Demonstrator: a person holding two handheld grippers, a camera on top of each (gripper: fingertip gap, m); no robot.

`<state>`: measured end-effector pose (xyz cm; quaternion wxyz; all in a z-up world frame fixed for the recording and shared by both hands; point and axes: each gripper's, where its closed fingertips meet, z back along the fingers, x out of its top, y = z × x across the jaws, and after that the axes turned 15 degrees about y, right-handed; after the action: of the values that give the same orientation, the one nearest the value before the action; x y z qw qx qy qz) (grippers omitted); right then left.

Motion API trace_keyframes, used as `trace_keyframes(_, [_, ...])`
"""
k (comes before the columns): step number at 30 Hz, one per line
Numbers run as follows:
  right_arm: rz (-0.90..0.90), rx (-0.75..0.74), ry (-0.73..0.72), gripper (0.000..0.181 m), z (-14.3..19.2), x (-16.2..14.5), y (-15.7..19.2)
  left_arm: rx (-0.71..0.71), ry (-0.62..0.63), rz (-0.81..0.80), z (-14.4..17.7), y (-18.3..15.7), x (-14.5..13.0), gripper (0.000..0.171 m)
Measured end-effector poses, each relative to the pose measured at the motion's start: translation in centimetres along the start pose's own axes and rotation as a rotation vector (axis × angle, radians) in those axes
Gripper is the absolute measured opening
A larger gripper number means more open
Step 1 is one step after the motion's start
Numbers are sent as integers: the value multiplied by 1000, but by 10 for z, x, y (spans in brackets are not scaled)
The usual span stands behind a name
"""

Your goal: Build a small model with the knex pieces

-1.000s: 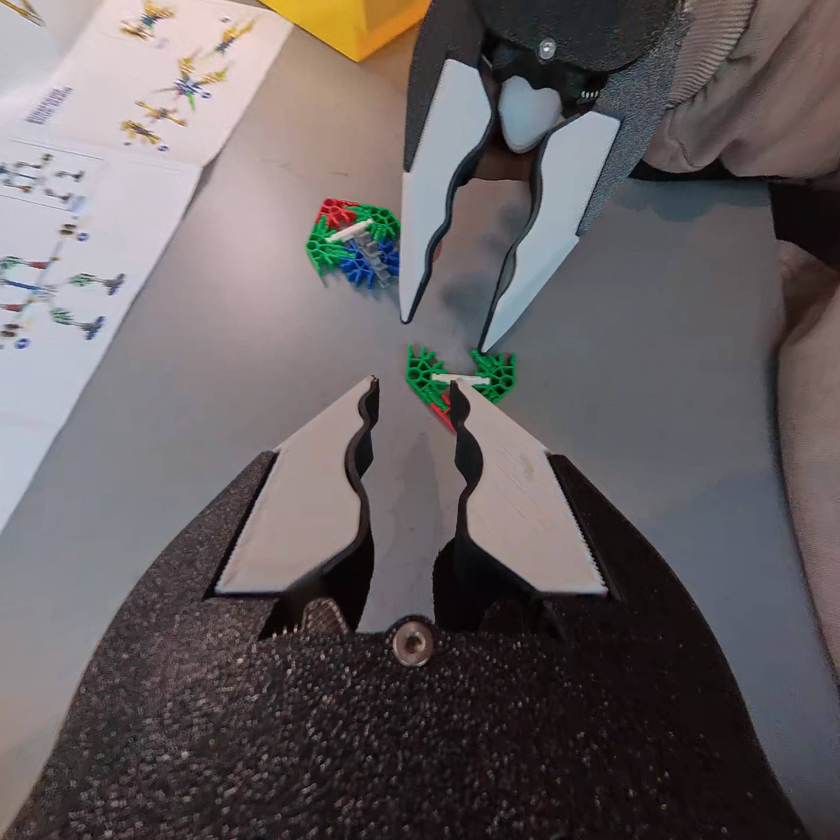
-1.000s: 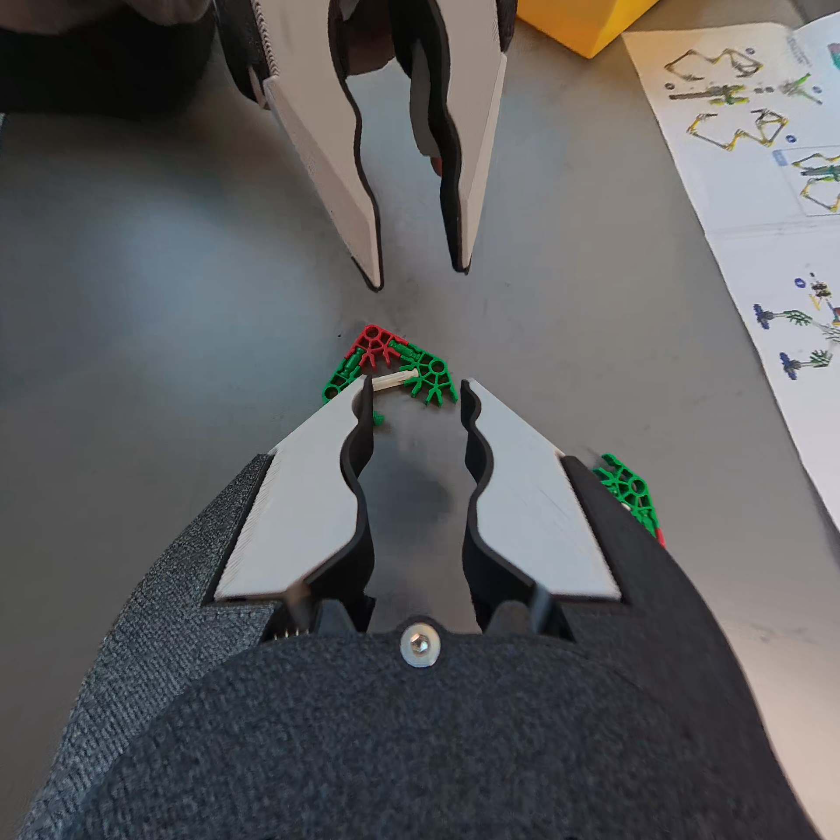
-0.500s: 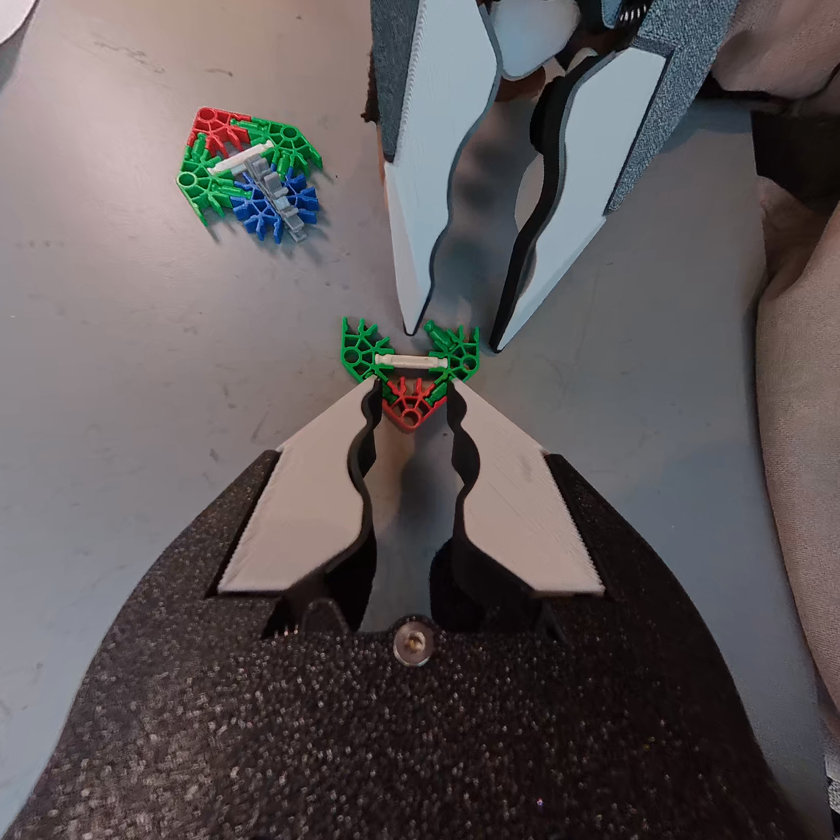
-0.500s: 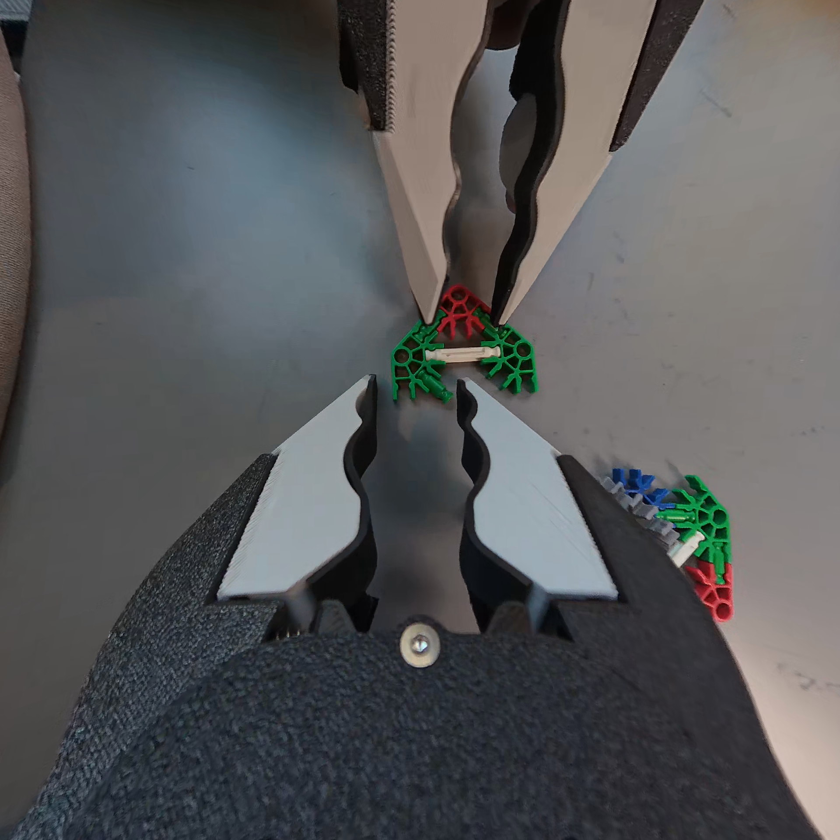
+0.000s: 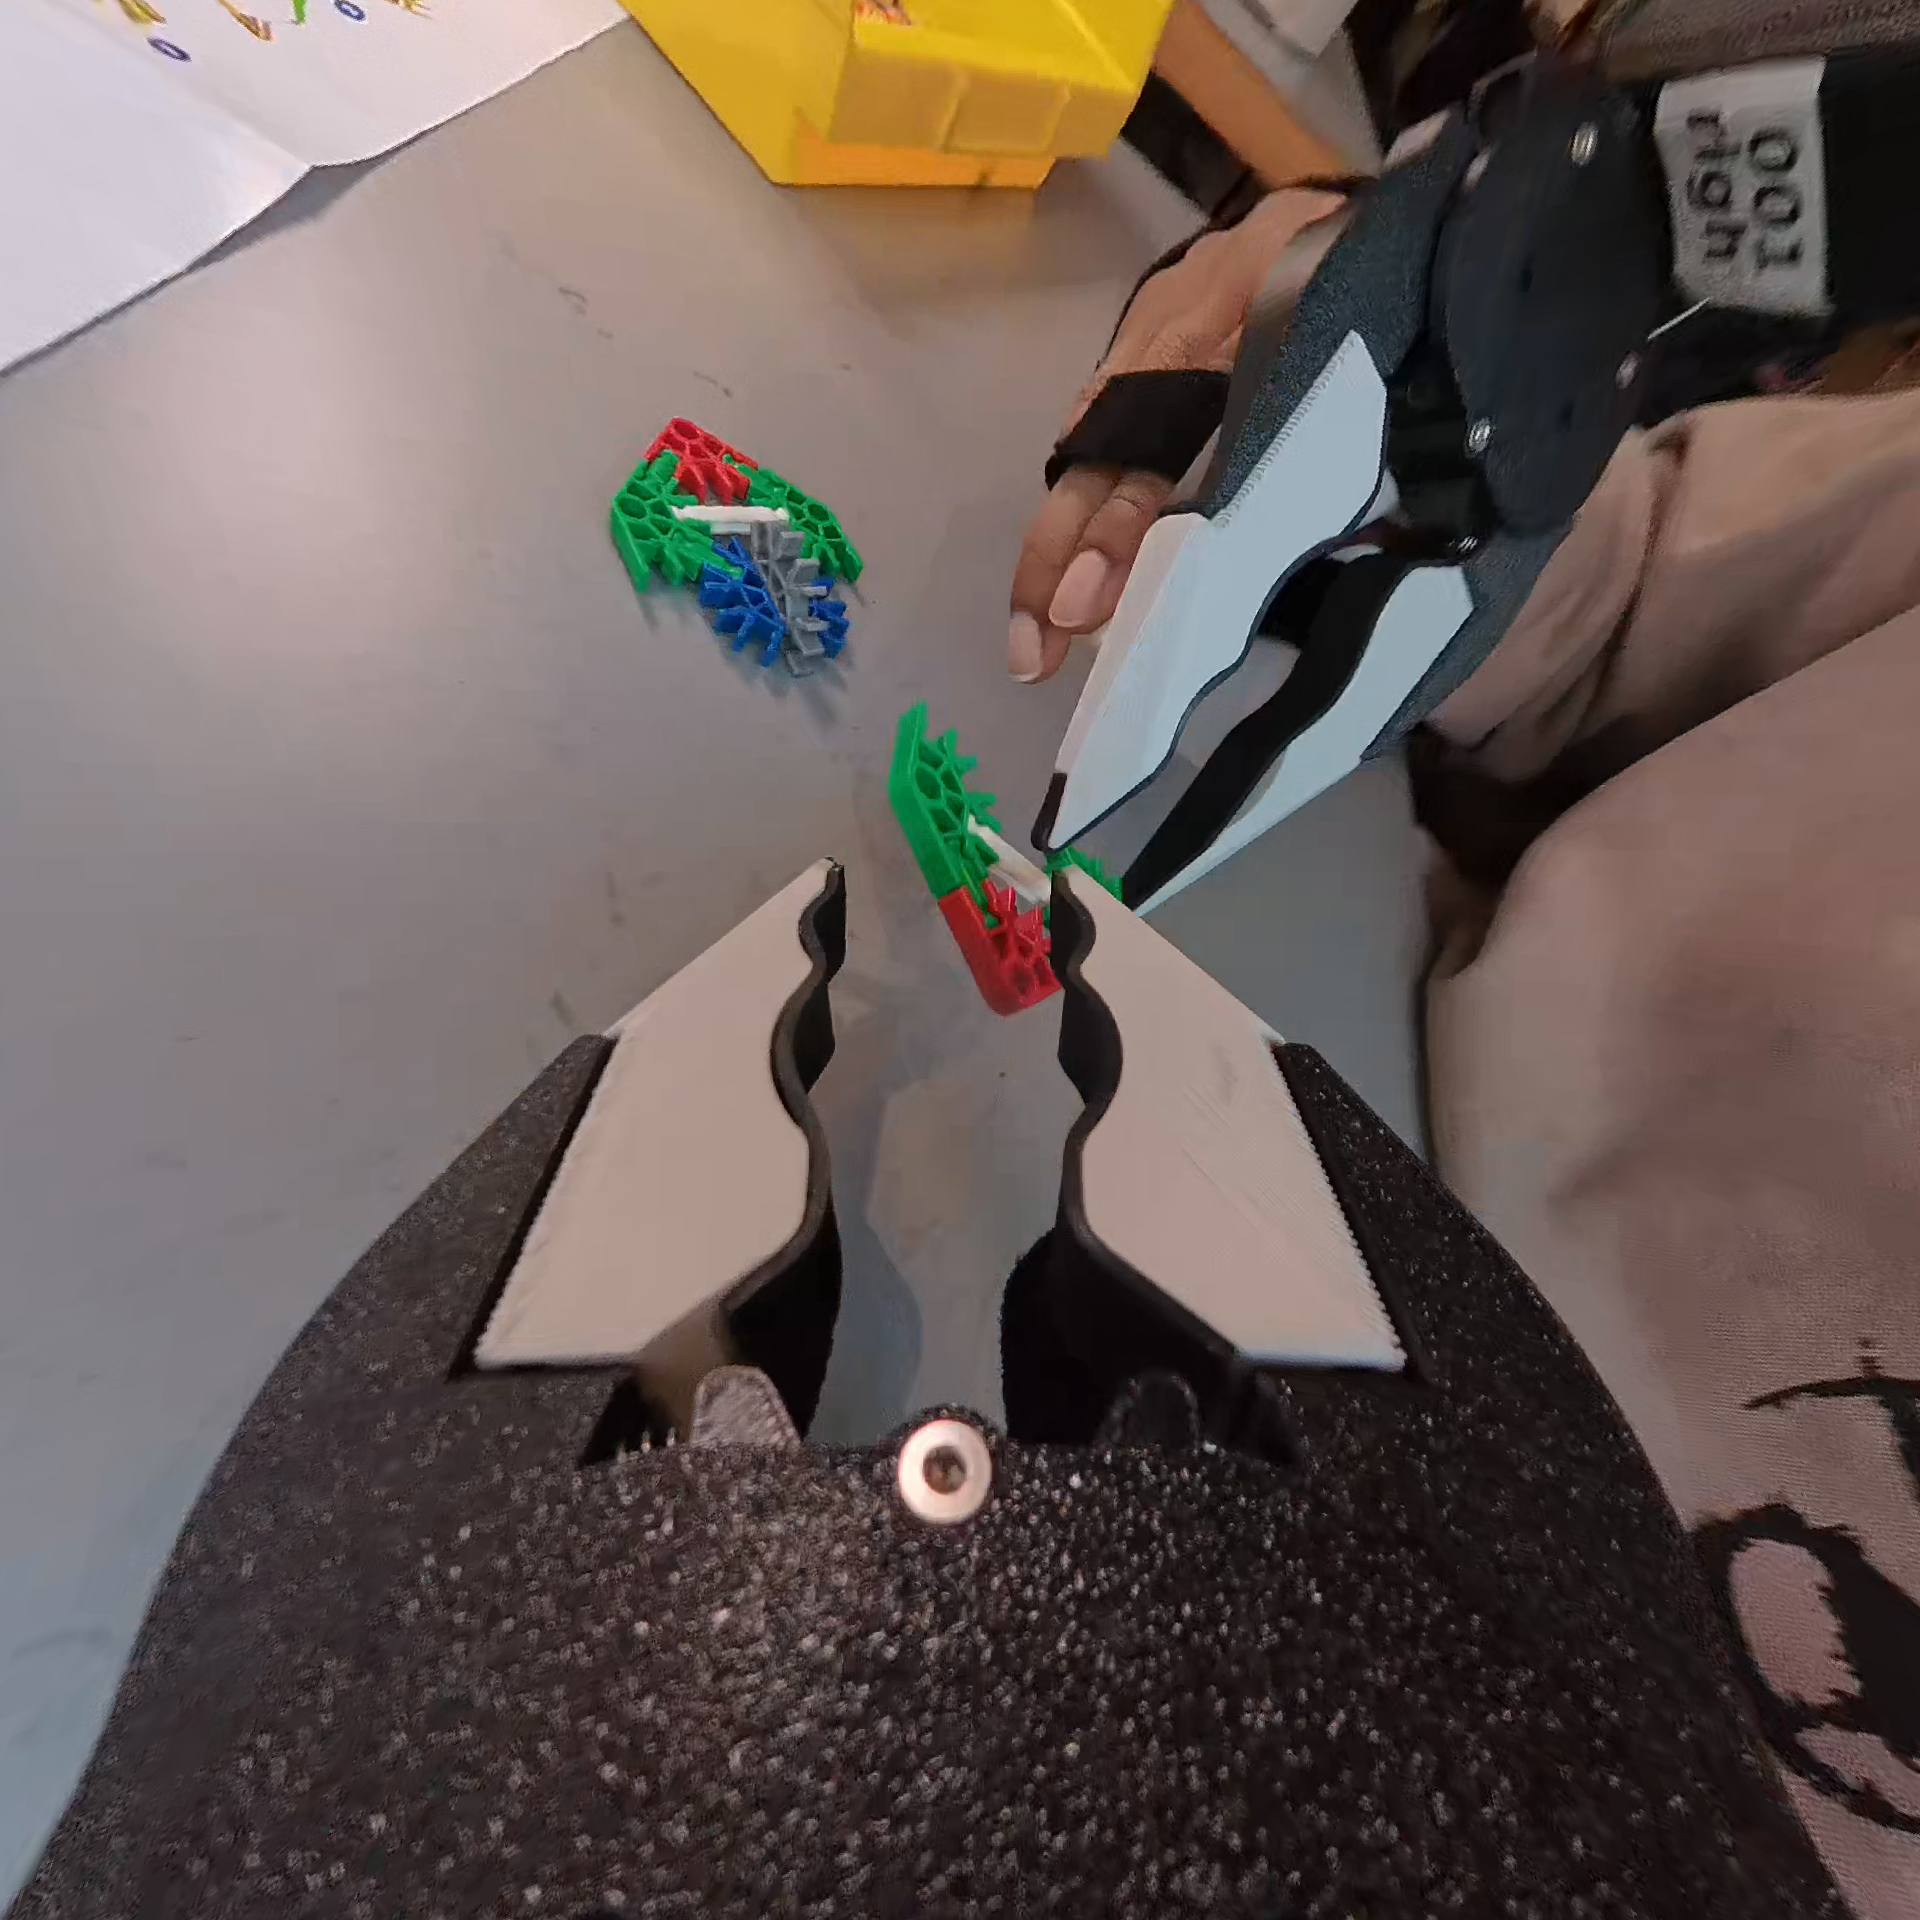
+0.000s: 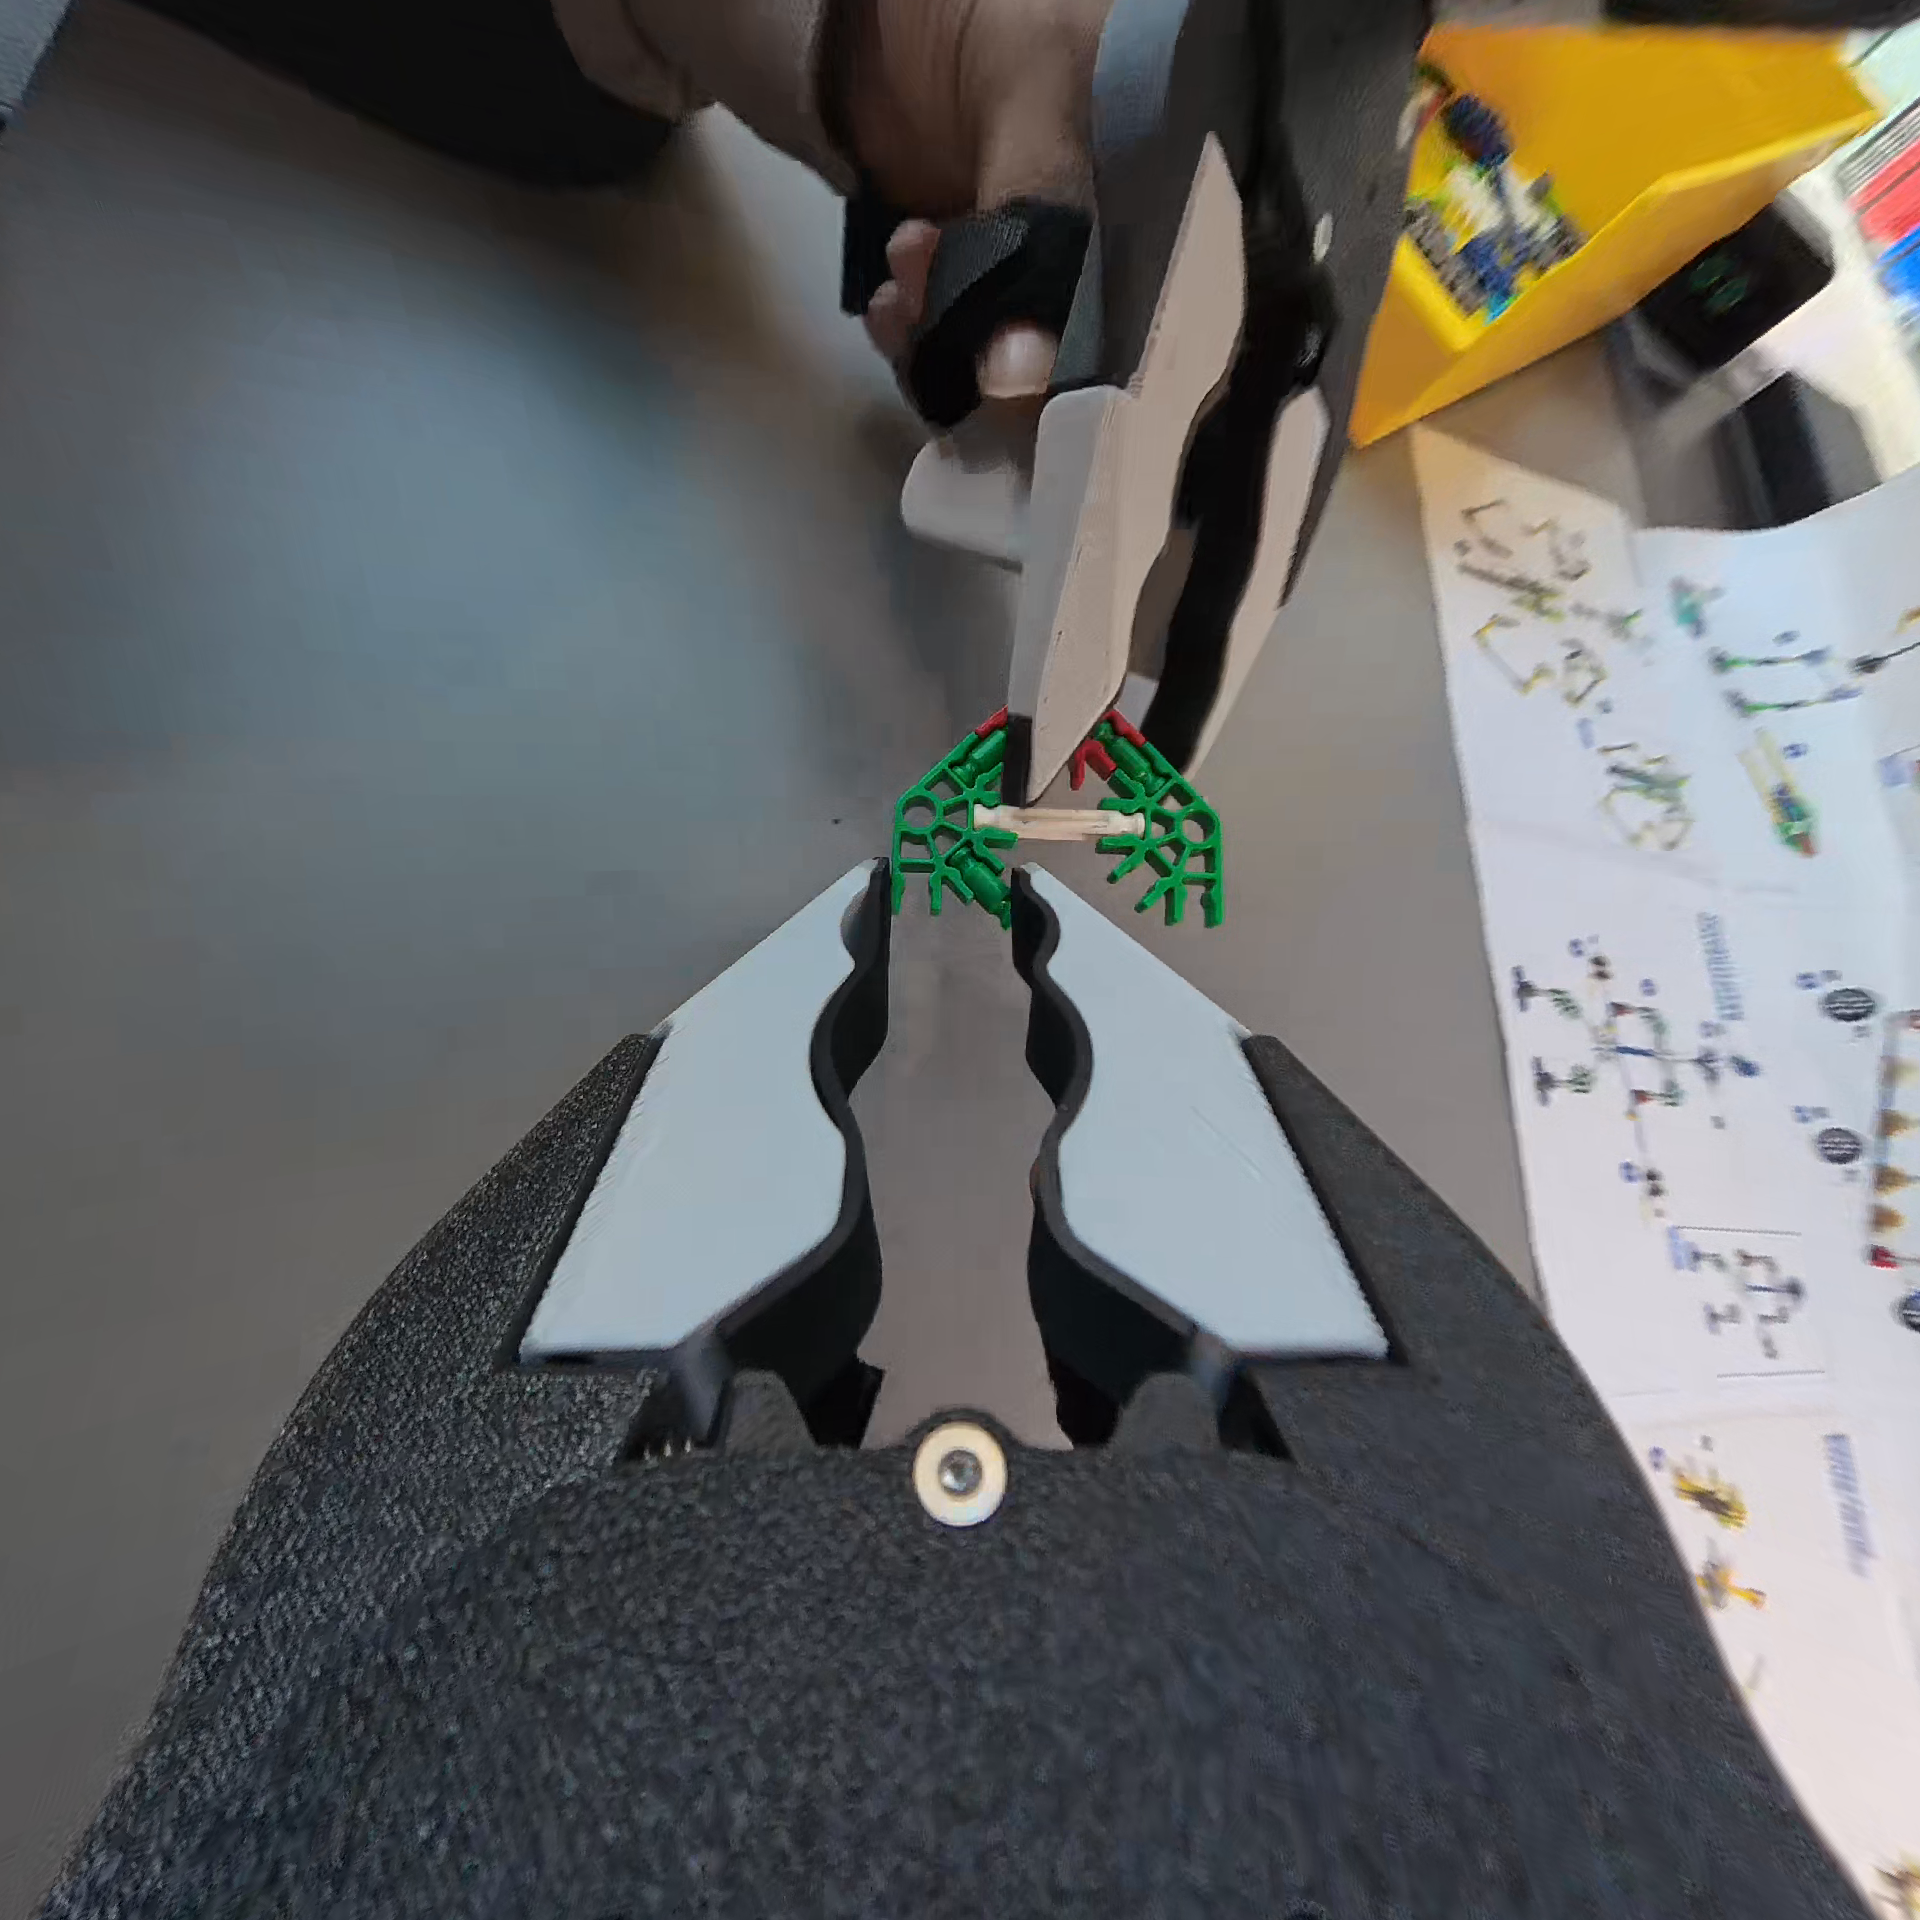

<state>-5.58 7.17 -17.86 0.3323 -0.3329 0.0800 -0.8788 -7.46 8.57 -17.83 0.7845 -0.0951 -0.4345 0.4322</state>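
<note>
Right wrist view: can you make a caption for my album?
Two open grippers meet at a green-and-red toy piece on a grey table.

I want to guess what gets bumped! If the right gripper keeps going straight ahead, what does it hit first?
Most likely the green and red connector piece: the right gripper is open with its tips at the near green part. The left gripper is just beyond. Depth is hard to judge.

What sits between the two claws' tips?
The green-and-red connector piece with a white rod, between the right claw and left claw; right wrist view shows it.
</note>
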Motion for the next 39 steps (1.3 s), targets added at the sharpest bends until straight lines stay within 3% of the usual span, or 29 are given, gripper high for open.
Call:
trace_keyframes(3, [67, -140, -39, 21, 11, 8, -14, -187, -58, 49, 4, -16, 7, 29])
trace_keyframes(7, [81, -214, -91, 22, 20, 16, -21, -218, -112, -40, 10, -33, 17, 8])
trace_keyframes(9, [-19, -157, -227, 13, 35, 31, -22, -175, -136, -122, 16, -36, 20, 4])
trace_keyframes(12, [-209, 3, -343, 34, 50, 37, -27, -133, -180, -238, 23, -47, 27, 4])
trace_keyframes(14, [-286, 63, -385, 35, 53, 36, -31, -107, -198, -276, 25, -51, 30, 5])
trace_keyframes(18, [-368, 205, -464, 11, 53, 43, -24, -94, -220, -331, 25, -59, 33, 5])
trace_keyframes(20, [-393, 233, -480, 9, 54, 44, -24, -90, -229, -349, 26, -62, 33, 5])
trace_keyframes(29, [-431, 220, -511, 13, 59, 43, -32, -78, -309, -336, 34, -60, 43, 5])
trace_keyframes(39, [-469, 189, -526, 5, 63, 40, -42, -24, -300, -312, 34, -53, 44, 6])
